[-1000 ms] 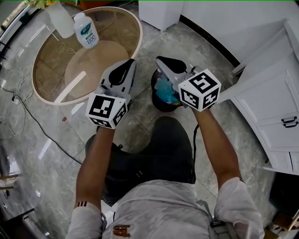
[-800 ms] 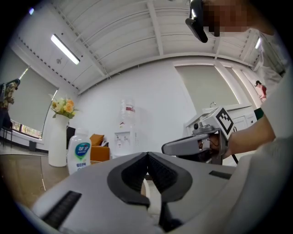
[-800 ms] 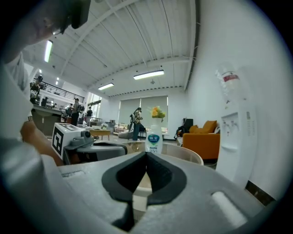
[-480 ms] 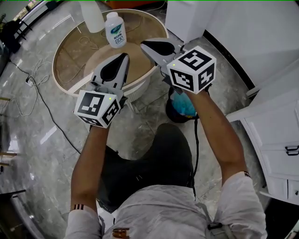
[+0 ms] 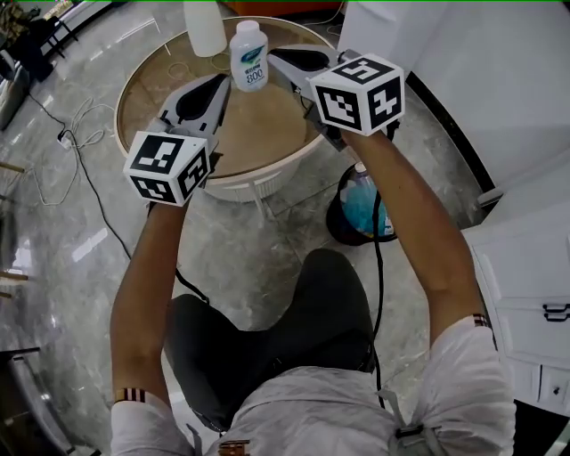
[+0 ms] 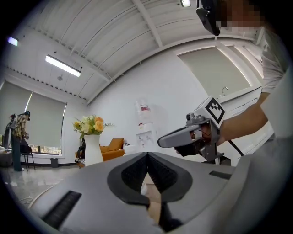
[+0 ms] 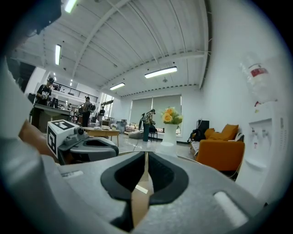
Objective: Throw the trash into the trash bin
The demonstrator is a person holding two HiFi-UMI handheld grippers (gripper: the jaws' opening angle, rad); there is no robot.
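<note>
The dark round trash bin [image 5: 337, 227] stands on the floor right of the table, with blue trash [image 5: 363, 203] inside it. Both grippers hang over the round table [image 5: 258, 174], away from the bin. My left gripper [image 5: 223, 82] is shut and holds nothing; its tips meet in the left gripper view [image 6: 147, 155]. My right gripper [image 5: 278, 57] has just been opening a crack, but its tips still look closed [image 7: 146, 155] with nothing between them. A white bottle with a blue label [image 5: 248, 55] stands on the table between the two grippers' tips.
A white vase [image 5: 205, 27] of flowers stands at the table's far edge. White cabinets [image 5: 525, 267] line the right side. A cable [image 5: 85, 191] lies on the marble floor to the left. The person's knee [image 5: 312, 303] is below the bin.
Both grippers have risen and moved from over the trash bin to over the round table. The bin now lies behind the right forearm.
</note>
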